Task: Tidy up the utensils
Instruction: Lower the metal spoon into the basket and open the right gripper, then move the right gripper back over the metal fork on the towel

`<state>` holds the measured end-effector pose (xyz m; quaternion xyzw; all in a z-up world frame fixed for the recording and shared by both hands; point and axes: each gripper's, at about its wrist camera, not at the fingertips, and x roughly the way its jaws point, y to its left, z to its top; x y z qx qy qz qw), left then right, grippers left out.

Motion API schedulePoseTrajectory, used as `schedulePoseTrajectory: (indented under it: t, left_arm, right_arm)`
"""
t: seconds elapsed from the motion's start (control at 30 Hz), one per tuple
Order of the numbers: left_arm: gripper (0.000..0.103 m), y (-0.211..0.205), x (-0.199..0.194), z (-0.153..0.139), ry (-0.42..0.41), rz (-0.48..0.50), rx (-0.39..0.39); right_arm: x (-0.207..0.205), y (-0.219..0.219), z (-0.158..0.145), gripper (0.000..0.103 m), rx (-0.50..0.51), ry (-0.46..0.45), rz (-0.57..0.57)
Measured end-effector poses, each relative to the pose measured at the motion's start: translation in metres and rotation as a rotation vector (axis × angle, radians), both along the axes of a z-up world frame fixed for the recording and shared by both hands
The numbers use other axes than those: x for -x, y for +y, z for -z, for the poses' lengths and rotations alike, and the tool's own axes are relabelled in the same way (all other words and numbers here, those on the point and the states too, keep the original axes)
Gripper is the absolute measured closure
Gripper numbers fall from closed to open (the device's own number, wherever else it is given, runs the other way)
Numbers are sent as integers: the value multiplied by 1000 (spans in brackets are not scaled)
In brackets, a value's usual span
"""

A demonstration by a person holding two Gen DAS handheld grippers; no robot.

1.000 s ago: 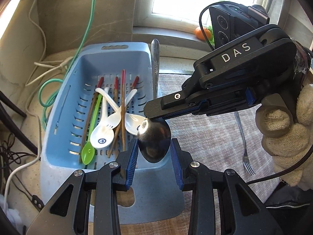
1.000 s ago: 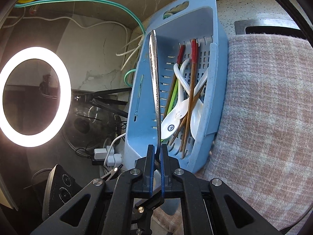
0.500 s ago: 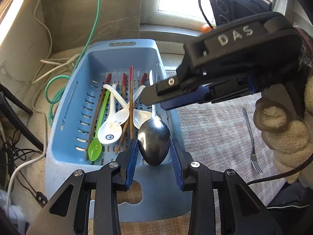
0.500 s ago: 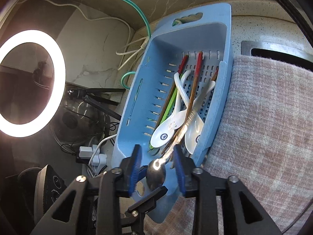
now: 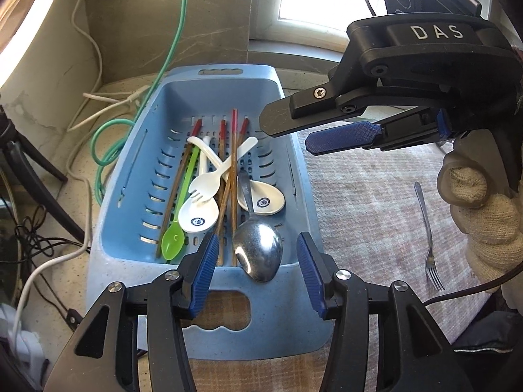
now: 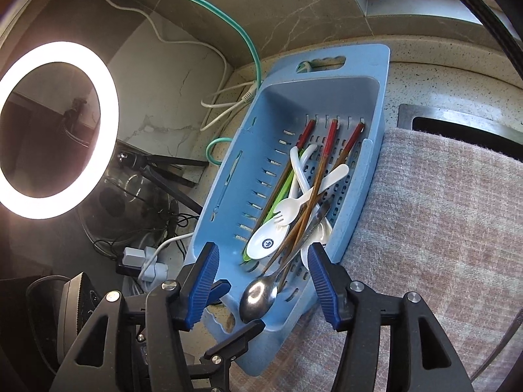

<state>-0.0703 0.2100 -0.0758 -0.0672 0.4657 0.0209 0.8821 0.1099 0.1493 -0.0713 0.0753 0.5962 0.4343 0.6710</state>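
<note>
A blue slotted basket [image 5: 130, 196] [image 6: 376, 130] holds chopsticks [image 5: 233, 176], white plastic spoons [image 5: 199, 214], a white fork and a green spoon [image 5: 173, 241]. A metal spoon [image 5: 258, 250] [image 6: 258, 297] lies in it, handle over the others and bowl against the near rim. My left gripper [image 5: 258, 271] straddles that bowl; its jaws are opening and the pads stand clear of it. My right gripper [image 6: 261, 281] [image 5: 287, 137] hangs over the basket's right side. Its jaws are also opening, with the spoon below them, untouched. A metal fork [image 5: 428, 238] lies on the checked cloth [image 5: 376, 212].
A gloved hand [image 5: 483, 215] holds the right gripper. A green cable [image 5: 170, 49] and white cables run behind and left of the basket. A lit ring light [image 6: 55, 130] and a power strip [image 6: 143, 261] are at the left. A sink opening [image 6: 457, 127] lies beyond the cloth.
The right gripper let go of the metal spoon's handle, opened and rose. The handle fell into the basket. The left jaws widened off the bowl, and the spoon now lies loose.
</note>
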Motion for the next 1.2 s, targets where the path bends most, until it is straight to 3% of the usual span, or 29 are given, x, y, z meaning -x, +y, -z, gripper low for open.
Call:
schedulePoseTrajectory:
  t: [0.7,1.2]
  left_arm:
    - [55,-3,15,-4,16,-19,-26]
    - [55,-38,20,-20,-8,29,-30]
  right_arm:
    - [-1,-47,-12,50,-52,-37,79]
    - [12,-103,-28,50,28,-228,89]
